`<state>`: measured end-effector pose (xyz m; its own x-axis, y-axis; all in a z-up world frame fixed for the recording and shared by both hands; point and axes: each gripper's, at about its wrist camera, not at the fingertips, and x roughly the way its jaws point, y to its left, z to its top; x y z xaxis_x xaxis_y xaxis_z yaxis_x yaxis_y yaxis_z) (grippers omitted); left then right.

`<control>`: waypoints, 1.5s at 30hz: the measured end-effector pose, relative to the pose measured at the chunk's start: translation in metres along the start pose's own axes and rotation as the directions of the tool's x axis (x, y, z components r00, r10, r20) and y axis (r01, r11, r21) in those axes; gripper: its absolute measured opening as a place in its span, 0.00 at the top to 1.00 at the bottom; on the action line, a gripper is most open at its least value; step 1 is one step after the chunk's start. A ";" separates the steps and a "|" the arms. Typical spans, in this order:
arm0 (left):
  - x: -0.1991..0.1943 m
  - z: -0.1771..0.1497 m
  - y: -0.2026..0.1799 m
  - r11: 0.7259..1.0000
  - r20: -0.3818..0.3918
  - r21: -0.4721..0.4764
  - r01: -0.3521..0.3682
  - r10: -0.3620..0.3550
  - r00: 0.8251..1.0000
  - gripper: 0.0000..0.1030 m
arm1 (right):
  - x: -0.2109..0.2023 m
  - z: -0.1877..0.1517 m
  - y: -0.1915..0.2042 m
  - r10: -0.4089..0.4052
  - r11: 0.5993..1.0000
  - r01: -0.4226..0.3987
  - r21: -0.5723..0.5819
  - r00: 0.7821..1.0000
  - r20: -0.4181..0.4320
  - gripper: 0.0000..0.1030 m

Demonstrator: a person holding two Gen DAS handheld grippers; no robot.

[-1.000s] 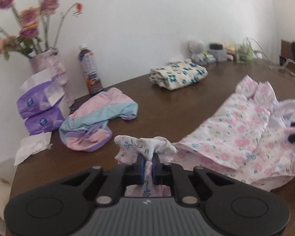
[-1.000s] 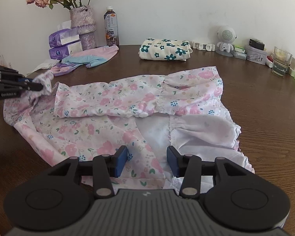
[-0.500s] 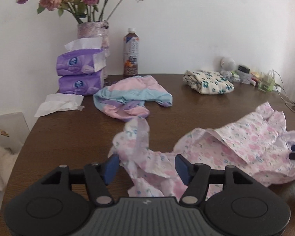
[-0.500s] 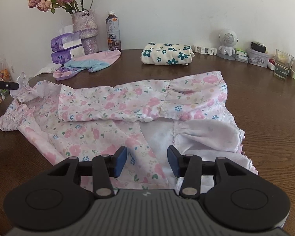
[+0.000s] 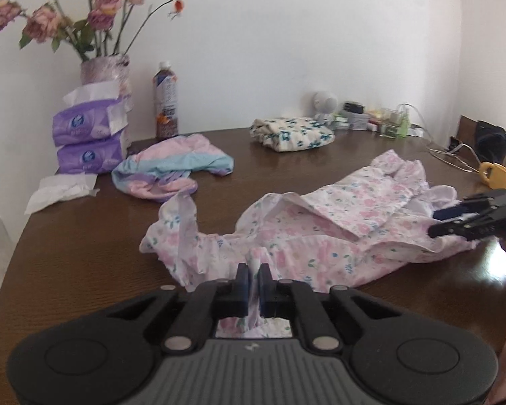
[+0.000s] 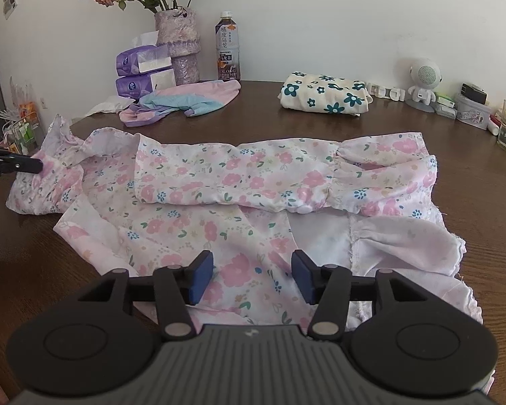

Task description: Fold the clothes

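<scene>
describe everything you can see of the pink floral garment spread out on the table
The pink floral garment is thin, pale fabric printed with pink and blue flowers, lying spread and rumpled on the dark wooden table. One long sleeve is folded across its body; a white lining shows at one end. The left gripper is shut on a gathered edge; the right gripper hangs open over it.

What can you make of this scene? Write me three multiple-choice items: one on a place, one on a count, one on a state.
1. The folded teal-flowered garment lies: A) beside the white robot figure B) on the floor C) in a drawer.
2. Purple tissue packs: A) one B) two C) four.
3. The left gripper is: A) wide open B) shut on nothing C) shut on the pink floral garment.
Answers: A, it sits just left of the figure; B, two are stacked; C, fabric is pinched between its jaws.
</scene>
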<state>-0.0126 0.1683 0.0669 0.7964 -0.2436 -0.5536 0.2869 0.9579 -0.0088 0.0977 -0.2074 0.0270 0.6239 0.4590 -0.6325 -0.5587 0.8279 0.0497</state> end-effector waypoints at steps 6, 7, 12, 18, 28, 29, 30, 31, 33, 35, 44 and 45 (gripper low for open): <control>-0.039 -0.024 -0.032 0.965 -0.074 0.220 0.141 -0.128 0.989 0.90 | 0.002 0.003 0.006 0.014 1.000 -0.013 -0.020 1.000 0.005 0.48; -0.042 -0.029 -0.033 0.965 -0.090 0.228 0.128 -0.109 0.990 0.90 | 0.002 0.004 0.008 0.019 0.999 -0.019 -0.027 1.000 0.007 0.48; -0.064 -0.034 -0.015 0.994 -0.028 0.113 -0.016 0.019 0.999 0.73 | 0.008 0.012 0.024 0.055 0.996 -0.054 -0.076 0.998 0.011 0.47; -0.052 -0.014 0.013 0.990 0.018 -0.092 -0.104 0.106 0.994 0.56 | 0.014 0.014 0.054 0.127 0.977 -0.130 -0.167 0.991 -0.029 0.47; 0.006 -0.024 -0.028 0.991 -0.173 0.124 0.043 -0.021 0.985 0.57 | -0.011 0.010 0.039 0.111 0.982 -0.118 -0.150 0.992 -0.055 0.47; 0.008 -0.026 -0.032 0.987 -0.189 0.153 0.044 -0.014 0.982 0.57 | -0.013 0.014 0.031 0.090 0.987 -0.095 -0.133 0.995 -0.042 0.47; 0.006 -0.025 -0.031 0.989 -0.181 0.145 0.029 -0.002 0.983 0.56 | -0.015 0.017 0.023 0.070 0.991 -0.073 -0.115 0.997 -0.030 0.47; 0.005 -0.025 -0.029 0.990 -0.174 0.137 0.014 0.010 0.985 0.56 | -0.015 0.019 0.015 0.046 0.993 -0.048 -0.105 0.999 -0.023 0.47; 0.001 -0.022 -0.026 0.993 -0.158 0.120 -0.015 0.034 0.987 0.55 | -0.012 0.022 0.001 -0.003 0.996 0.002 -0.090 1.000 -0.018 0.46; 0.001 -0.008 -0.022 0.995 -0.113 0.096 -0.040 0.051 0.992 0.54 | -0.006 0.023 -0.011 -0.053 0.996 0.052 -0.070 0.998 -0.022 0.46; 0.070 0.044 -0.047 0.995 -0.096 0.081 0.051 -0.043 0.994 0.50 | 0.004 0.005 -0.040 -0.137 0.990 0.138 0.025 0.990 -0.034 0.46; 0.079 0.044 -0.051 0.995 -0.109 0.072 0.067 -0.059 0.992 0.50 | 0.004 0.002 -0.043 -0.144 0.989 0.145 0.039 0.989 -0.039 0.46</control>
<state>0.0593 0.0938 0.0597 0.7153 -0.2821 -0.6394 0.3775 0.9259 0.0137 0.1253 -0.2405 0.0236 0.6762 0.3223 -0.6625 -0.4405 0.8977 -0.0130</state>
